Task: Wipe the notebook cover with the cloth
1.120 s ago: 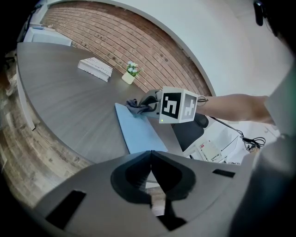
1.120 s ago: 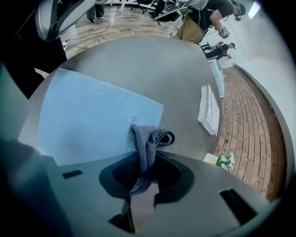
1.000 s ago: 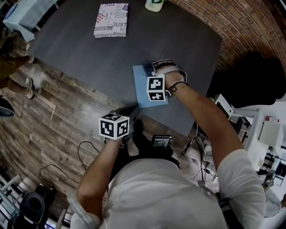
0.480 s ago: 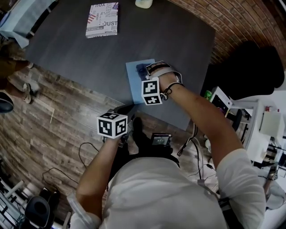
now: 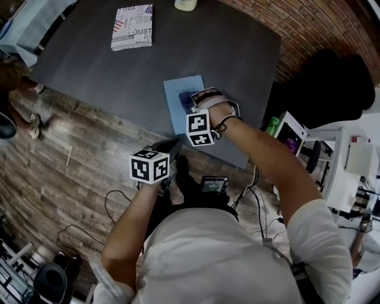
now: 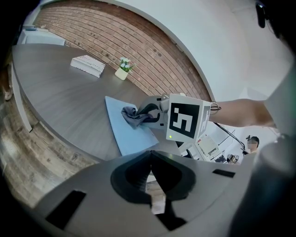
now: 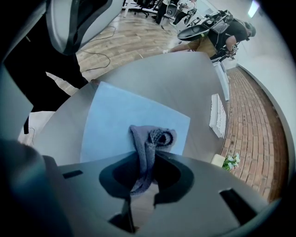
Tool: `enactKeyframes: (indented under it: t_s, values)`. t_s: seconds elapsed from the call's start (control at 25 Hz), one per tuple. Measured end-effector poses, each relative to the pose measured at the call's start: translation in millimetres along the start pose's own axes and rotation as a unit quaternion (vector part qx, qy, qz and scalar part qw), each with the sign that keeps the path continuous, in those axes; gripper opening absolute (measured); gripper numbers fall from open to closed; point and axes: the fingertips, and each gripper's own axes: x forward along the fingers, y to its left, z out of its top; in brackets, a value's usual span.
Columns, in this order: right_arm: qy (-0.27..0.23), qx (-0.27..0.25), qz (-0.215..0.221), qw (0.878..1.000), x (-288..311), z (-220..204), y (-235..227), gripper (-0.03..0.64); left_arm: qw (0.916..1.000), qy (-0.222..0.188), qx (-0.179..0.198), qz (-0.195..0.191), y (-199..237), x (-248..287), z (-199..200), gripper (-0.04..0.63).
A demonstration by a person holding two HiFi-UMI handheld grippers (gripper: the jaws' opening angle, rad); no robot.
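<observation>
A light blue notebook point(image 5: 177, 116) point(image 6: 131, 135) point(image 7: 121, 119) lies flat near the front edge of the dark grey table point(image 5: 196, 47). On its cover rests a bunched grey-blue cloth point(image 5: 186, 98) point(image 6: 133, 116) point(image 7: 151, 140). My right gripper point(image 5: 191, 102) point(image 7: 144, 157) is shut on that cloth and presses it on the cover's far half. One tail of the cloth runs back between the jaws. My left gripper point(image 5: 171, 144) point(image 6: 151, 155) hangs at the table's front edge, left of the notebook, jaws shut and with nothing in them.
A printed book point(image 5: 132, 27) point(image 6: 88, 65) point(image 7: 216, 115) lies at the table's far left. A small potted plant point(image 5: 185, 4) point(image 6: 123, 70) point(image 7: 227, 162) stands behind it, by the brick wall. Cables lie on the wooden floor point(image 5: 71, 178). A person stands beyond the far end.
My right gripper has drawn the cloth a little from the notebook's far edge toward the middle of the cover. The left gripper has stayed where it was.
</observation>
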Motion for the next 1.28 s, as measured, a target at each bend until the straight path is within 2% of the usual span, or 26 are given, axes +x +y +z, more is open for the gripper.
enactKeyframes:
  t_s: [1.28]
  values:
    - [-0.023, -0.005, 0.034, 0.999, -45.5, 19.9, 76.2, 0.086, 0.9998, 0.008, 0.014, -0.008, -18.5, -8.4, -13.1, 0.008]
